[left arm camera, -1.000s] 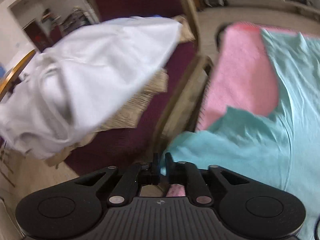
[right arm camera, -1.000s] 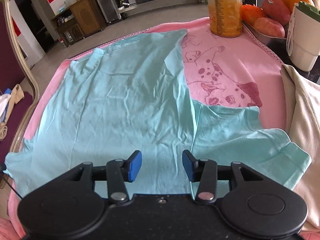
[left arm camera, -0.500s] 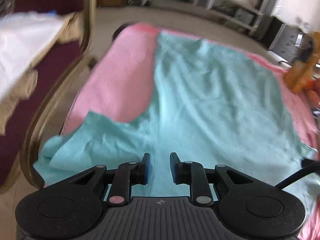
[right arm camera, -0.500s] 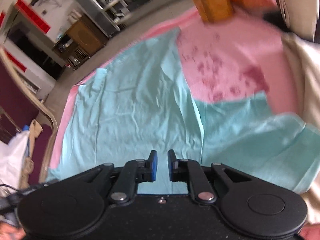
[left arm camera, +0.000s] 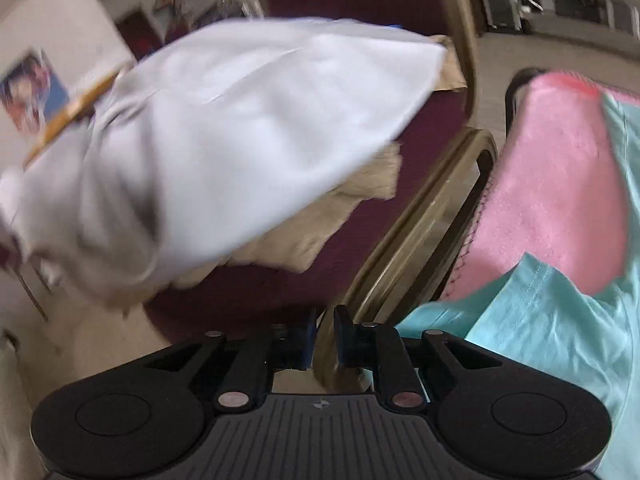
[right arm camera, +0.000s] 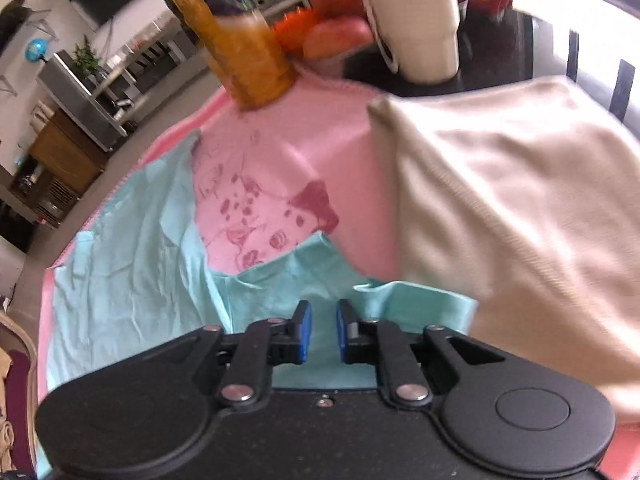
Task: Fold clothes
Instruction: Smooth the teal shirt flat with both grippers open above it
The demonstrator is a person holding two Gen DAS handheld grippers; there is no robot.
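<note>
A light teal T-shirt (right arm camera: 132,280) lies spread on a pink patterned cloth (right arm camera: 280,168) over the table. In the left wrist view its left sleeve (left arm camera: 540,320) hangs near the table edge. My left gripper (left arm camera: 322,332) is nearly closed with a narrow gap and empty, over the chair frame beside the table. My right gripper (right arm camera: 322,328) is slightly open and empty, just above the shirt's right sleeve (right arm camera: 400,300).
A chair (left arm camera: 432,200) with a maroon seat holds a white garment (left arm camera: 224,140) and a beige cloth (left arm camera: 320,232) left of the table. On the table stand an orange bottle (right arm camera: 240,40), a white cup (right arm camera: 416,20), fruit (right arm camera: 332,32) and a folded cream garment (right arm camera: 520,220).
My left gripper swung back left from over the shirt to the chair side. My right gripper swung right toward the right sleeve and the cream garment, and opened slightly.
</note>
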